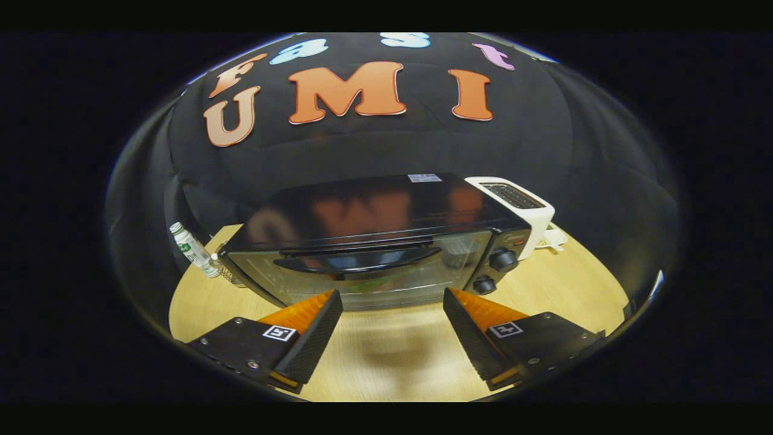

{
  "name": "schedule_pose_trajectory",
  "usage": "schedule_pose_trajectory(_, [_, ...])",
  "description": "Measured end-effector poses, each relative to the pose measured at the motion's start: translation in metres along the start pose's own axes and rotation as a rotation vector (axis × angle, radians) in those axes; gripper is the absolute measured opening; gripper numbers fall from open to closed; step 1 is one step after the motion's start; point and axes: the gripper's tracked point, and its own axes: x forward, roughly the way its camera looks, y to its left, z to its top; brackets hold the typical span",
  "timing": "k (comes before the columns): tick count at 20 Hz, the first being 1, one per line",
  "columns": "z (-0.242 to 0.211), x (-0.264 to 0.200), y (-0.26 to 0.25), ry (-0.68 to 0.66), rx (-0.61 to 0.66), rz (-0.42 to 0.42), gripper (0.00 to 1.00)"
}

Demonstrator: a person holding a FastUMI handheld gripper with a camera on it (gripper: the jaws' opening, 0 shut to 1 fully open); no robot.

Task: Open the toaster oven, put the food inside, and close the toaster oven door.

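Observation:
A black toaster oven (374, 238) stands on the wooden table (561, 284), just ahead of my fingers. Its glass door (368, 275) is closed, with a dark curved handle (356, 261) across the upper part. Two round knobs (502, 260) sit at the door's right side. Something pale shows dimly behind the glass; I cannot tell what it is. My gripper (392, 311) is open, its two fingers spread wide a little in front of the door's lower edge and below the handle. Nothing lies between the fingers.
A white slot toaster (519, 208) stands close behind the oven's right end, with a white plug or cable (552, 238) beside it. A small white bottle (192, 249) with a green label stands left of the oven. Bare table lies under the fingers.

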Motion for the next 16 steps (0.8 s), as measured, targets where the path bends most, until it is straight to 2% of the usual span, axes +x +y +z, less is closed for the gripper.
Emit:
schedule_pose_trajectory(4, [0.028,-0.034,-0.030,-0.044,-0.001,0.005,1.00])
schedule_pose_trajectory(7, [0.064,-0.063,-0.058,-0.099,0.011,0.012,1.00])
schedule_pose_trajectory(11, [0.122,-0.109,-0.088,-0.207,0.038,0.031,1.00])
schedule_pose_trajectory(16, [0.184,-0.174,-0.138,-0.356,-0.007,0.010,0.99])
